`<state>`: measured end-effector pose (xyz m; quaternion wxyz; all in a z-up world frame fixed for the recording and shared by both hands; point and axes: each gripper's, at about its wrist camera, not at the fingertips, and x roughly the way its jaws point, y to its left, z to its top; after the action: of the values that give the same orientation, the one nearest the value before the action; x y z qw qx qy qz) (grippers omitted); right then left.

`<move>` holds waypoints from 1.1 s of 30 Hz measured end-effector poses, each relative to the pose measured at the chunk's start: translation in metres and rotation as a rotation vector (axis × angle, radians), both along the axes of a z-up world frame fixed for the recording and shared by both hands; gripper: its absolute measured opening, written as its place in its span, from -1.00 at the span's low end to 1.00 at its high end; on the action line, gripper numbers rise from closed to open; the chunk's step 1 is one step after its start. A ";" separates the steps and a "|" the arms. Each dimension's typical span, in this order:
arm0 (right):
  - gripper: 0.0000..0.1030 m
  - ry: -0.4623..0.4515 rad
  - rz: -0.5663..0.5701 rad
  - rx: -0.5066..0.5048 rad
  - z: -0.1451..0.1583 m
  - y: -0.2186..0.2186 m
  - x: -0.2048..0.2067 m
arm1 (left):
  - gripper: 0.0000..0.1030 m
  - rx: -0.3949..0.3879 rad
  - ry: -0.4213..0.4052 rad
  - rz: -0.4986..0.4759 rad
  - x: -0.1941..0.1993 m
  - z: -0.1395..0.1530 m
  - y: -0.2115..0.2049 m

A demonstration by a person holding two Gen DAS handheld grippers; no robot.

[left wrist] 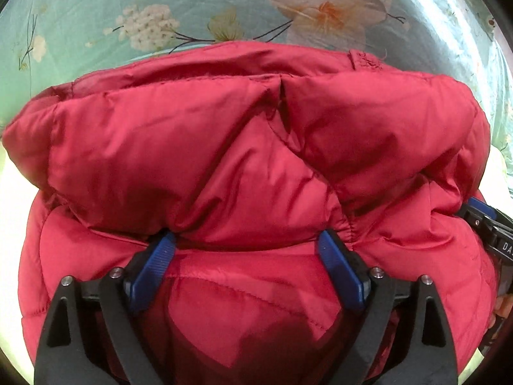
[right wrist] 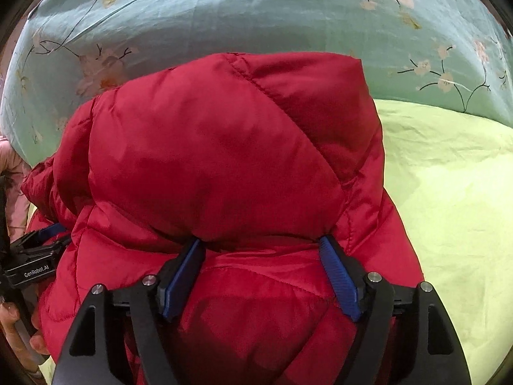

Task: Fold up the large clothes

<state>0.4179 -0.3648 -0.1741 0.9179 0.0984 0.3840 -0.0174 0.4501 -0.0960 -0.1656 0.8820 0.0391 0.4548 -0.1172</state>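
Both claws, left [left wrist: 247, 243] and right [right wrist: 261, 247], gape wide, tips tucked under the puffy red quilted jacket [left wrist: 224, 147], gripping nothing; close evenly before lifting the fold.

Probably a home bedroom: floral teal quilt [left wrist: 192, 6] over a green bedsheet [right wrist: 449, 176].

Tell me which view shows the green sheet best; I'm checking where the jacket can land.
The right wrist view: the green sheet spreads broadly beside the red jacket. The left wrist view shows only pale slivers at its edges.
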 end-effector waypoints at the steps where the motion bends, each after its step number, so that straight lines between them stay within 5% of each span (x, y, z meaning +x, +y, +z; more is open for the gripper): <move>1: 0.48 0.001 -0.001 -0.004 0.001 0.000 -0.002 | 0.79 -0.003 0.008 -0.004 -0.002 0.002 0.002; 11: 0.47 -0.029 -0.030 0.006 0.023 -0.008 -0.017 | 0.78 -0.045 0.037 -0.006 -0.026 0.032 0.025; 22: 0.51 -0.127 0.024 0.027 0.056 -0.005 -0.108 | 0.78 -0.088 -0.108 -0.035 -0.132 0.078 0.056; 26: 0.51 -0.135 0.050 -0.010 0.055 0.002 -0.127 | 0.78 -0.064 -0.098 0.017 -0.146 0.057 0.077; 30: 0.51 -0.047 0.023 -0.065 0.025 0.000 -0.112 | 0.82 -0.045 -0.015 0.074 -0.119 0.027 0.091; 33: 0.70 -0.013 0.009 -0.023 0.005 -0.008 -0.100 | 1.00 -0.054 0.000 0.086 -0.106 0.012 0.094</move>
<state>0.3179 -0.3729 -0.1691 0.9215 0.0862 0.3782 -0.0171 0.3443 -0.0024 -0.1533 0.8869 -0.0042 0.4528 -0.0912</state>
